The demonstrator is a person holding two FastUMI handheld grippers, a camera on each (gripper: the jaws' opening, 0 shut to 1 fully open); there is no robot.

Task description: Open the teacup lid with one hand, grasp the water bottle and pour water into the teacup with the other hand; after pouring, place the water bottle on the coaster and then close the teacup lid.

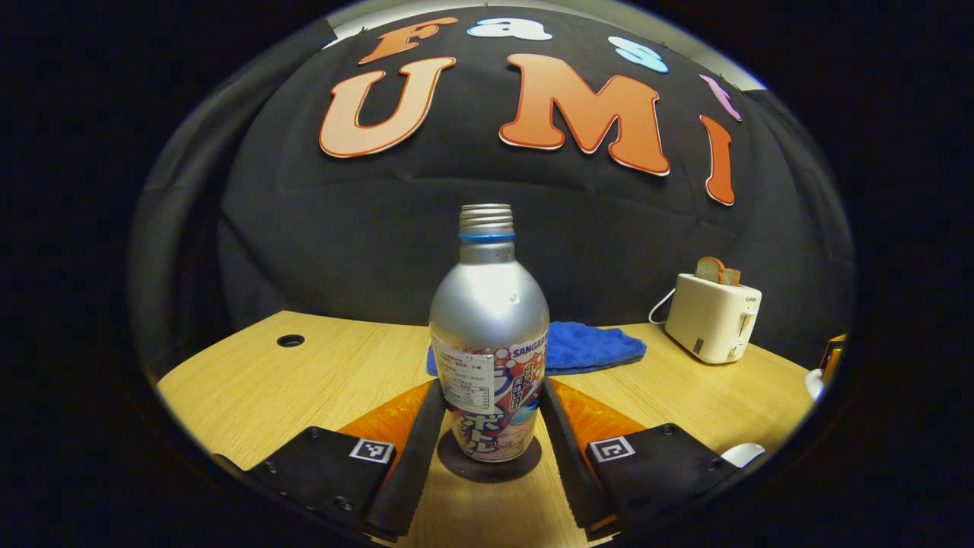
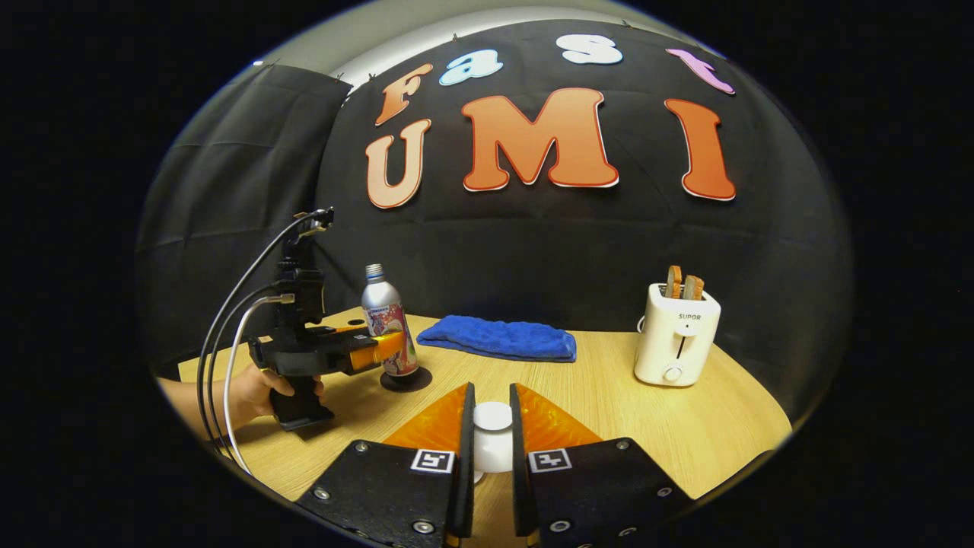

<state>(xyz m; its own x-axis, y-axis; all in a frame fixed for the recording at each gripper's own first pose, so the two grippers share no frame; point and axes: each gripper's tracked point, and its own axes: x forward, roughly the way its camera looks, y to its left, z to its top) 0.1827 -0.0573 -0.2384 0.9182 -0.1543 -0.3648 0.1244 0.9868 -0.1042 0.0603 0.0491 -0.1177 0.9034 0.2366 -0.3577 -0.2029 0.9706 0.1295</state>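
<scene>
The silver water bottle [image 1: 488, 320] stands upright without a cap on a dark round coaster [image 1: 525, 466]. My left gripper [image 1: 491, 384] is shut on its labelled lower body, one finger against each side. In the right gripper view the same bottle [image 2: 384, 316] and coaster [image 2: 417, 380] sit at the left, with the left gripper [image 2: 388, 346] held by a hand [image 2: 251, 392]. My right gripper [image 2: 492, 390] is shut on the white knob of the teacup lid [image 2: 493, 426]. The cup beneath is hidden by the fingers.
A blue cloth [image 2: 498, 337] lies at the back of the wooden table [image 2: 609, 411], behind the bottle. A white toaster [image 2: 676, 335] with bread slices stands at the right. A round hole [image 1: 290, 340] is in the table's far left. White crockery [image 1: 742, 454] shows at the right edge.
</scene>
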